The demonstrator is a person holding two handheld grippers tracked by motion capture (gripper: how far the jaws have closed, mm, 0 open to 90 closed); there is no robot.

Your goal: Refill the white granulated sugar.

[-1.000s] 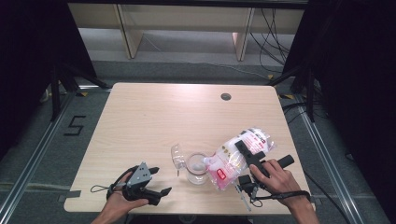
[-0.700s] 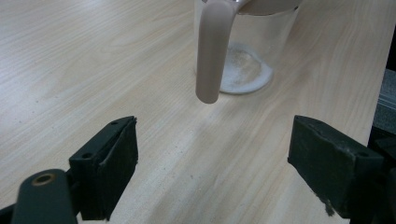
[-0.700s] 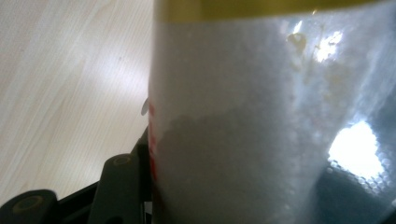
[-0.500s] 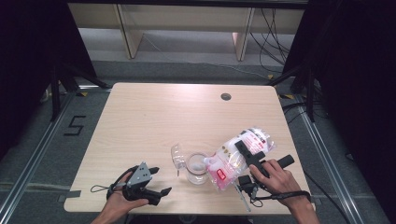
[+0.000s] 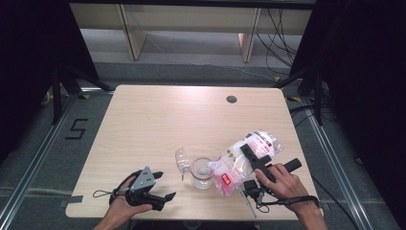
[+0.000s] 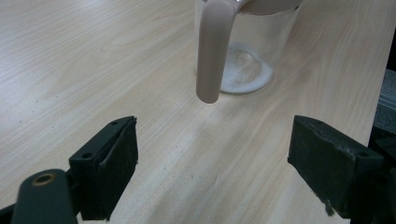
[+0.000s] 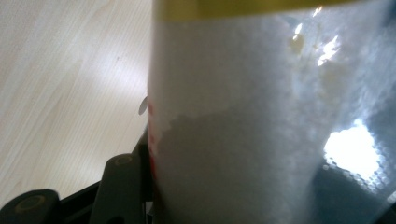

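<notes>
Clear plastic, the jug (image 5: 201,172) stands on the desk (image 5: 158,124) near its front edge, a little white powder on its bottom. The bag (image 5: 242,160) of white grains lies tilted just right of the jug, its lower end over the jug's rim, clamped between the fingers of the right gripper (image 5: 252,156). Well left of the jug, the left gripper (image 5: 152,190) sits low at the desk's edge, fingers (image 6: 114,163) wide apart with nothing between them.

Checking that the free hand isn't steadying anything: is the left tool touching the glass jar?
Apart. The left gripper view shows bare table between the open left tool and the glass jar; the high view shows the same gap.
</notes>
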